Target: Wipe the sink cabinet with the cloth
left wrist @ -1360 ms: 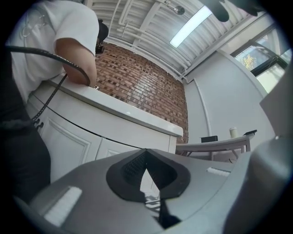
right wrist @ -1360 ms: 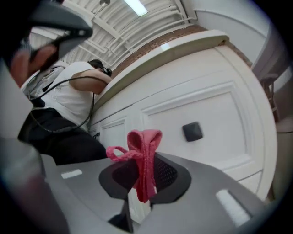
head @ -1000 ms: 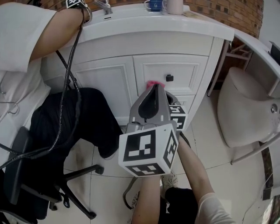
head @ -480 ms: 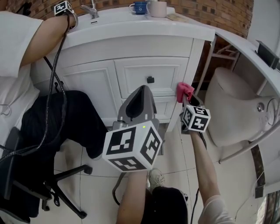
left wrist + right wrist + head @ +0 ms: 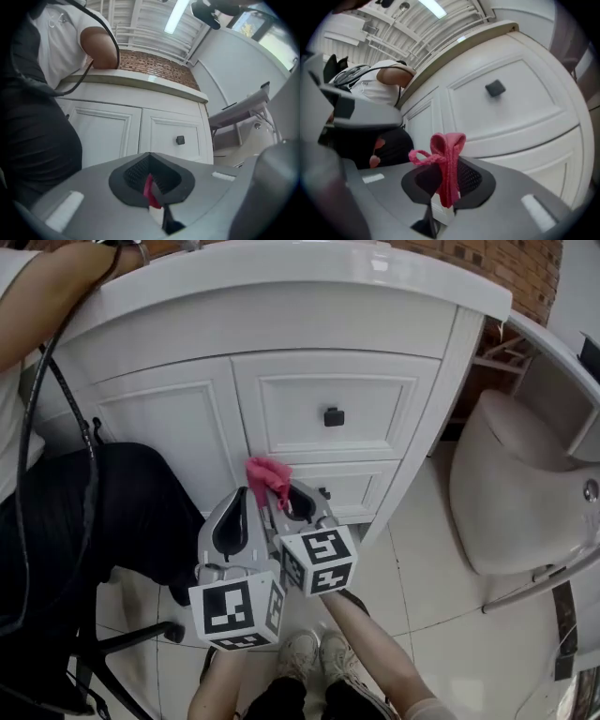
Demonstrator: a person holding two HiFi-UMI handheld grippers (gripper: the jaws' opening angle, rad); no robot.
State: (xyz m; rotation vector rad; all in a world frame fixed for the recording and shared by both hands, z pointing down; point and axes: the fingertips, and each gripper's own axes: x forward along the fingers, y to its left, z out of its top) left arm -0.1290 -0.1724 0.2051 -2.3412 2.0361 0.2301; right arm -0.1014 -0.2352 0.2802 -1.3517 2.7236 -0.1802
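The white sink cabinet [image 5: 187, 418] has a door on the left and a drawer with a black knob [image 5: 334, 416] on the right. My right gripper [image 5: 284, 497] is shut on a pink cloth [image 5: 267, 474], which bunches up out of its pads [image 5: 446, 159] just in front of the lower drawer. Whether the cloth touches the cabinet I cannot tell. My left gripper [image 5: 241, 497] sits close beside it on the left, jaws shut [image 5: 150, 180]. A thin pink sliver shows between its pads.
A person in black trousers [image 5: 122, 512] sits against the cabinet's left side on a wheeled chair [image 5: 122, 643], with a black cable [image 5: 89, 474] hanging down. A white toilet [image 5: 506, 484] stands to the right. My shoes [image 5: 319, 652] are on the tiled floor.
The right gripper carried the cloth left, from the cabinet's right corner to the lower drawer, and now sits beside the left gripper. The head view has moved closer to the cabinet.
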